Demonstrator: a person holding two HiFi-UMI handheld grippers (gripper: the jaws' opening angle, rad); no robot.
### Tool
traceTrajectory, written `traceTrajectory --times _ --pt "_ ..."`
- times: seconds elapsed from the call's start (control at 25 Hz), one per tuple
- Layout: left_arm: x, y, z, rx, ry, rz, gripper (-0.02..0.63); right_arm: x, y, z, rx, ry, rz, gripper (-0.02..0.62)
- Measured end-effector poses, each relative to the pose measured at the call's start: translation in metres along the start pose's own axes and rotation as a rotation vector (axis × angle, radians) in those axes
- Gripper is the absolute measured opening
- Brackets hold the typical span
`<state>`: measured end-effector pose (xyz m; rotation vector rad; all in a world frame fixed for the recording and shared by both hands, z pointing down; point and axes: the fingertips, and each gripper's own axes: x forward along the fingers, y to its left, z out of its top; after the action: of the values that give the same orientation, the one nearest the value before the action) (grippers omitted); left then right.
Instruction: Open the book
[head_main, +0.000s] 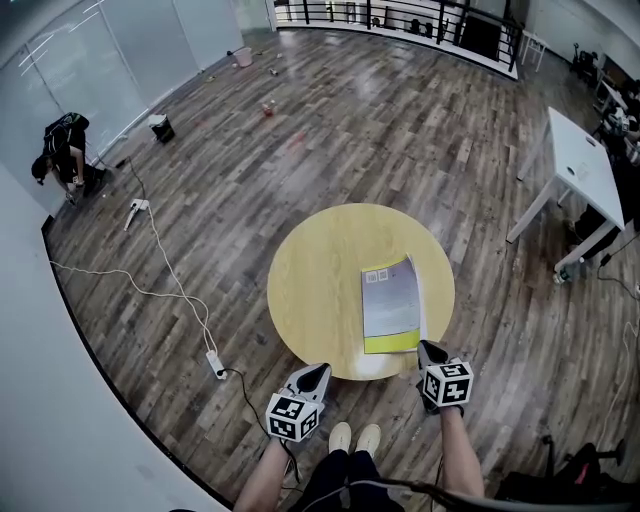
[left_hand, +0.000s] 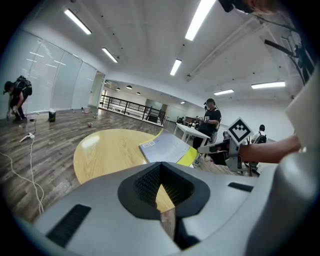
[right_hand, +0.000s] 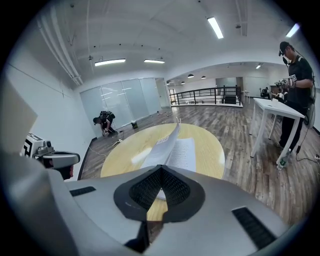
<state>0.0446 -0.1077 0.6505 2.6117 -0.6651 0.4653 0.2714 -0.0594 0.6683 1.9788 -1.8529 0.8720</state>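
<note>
Wood-plank floor (head_main: 350, 120) spreads all round you, and a round yellow table (head_main: 310, 290) stands just ahead of your feet. The book (head_main: 388, 305) lies on the near right part of that table, with its lower end close to the near edge. Its front cover (right_hand: 167, 145) is grey with a yellow-green band along the near end.

Your right gripper (head_main: 431, 350) sits at the book's near right corner. Its jaws are closed tight on the cover, pinching it at that corner. From the right gripper view the cover stands tilted up off the block of pages, and a printed page (right_hand: 184, 155) lies bare beneath it on the right. The head view shows that page only as a thin white strip along the book's right side.

Your left gripper (head_main: 318, 374) hangs at the table's near edge, well to the left of the book and touching nothing. Its jaws are pressed together with nothing between them.

Beyond the round table, a white table (head_main: 585, 165) stands at the right. A white cable (head_main: 160, 290) runs across the floor to a power strip (head_main: 216, 363) at the left. A person (head_main: 65, 150) crouches by the glass wall (head_main: 90, 60) at the far left.
</note>
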Motion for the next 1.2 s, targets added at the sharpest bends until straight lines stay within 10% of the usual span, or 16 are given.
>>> traceTrajectory --times 1.2 --pt "-0.094 0.056 0.019 -0.052 -0.129 0.159 -0.002 0.020 0.129 0.033 -0.170 -0.013 0.174 0.004"
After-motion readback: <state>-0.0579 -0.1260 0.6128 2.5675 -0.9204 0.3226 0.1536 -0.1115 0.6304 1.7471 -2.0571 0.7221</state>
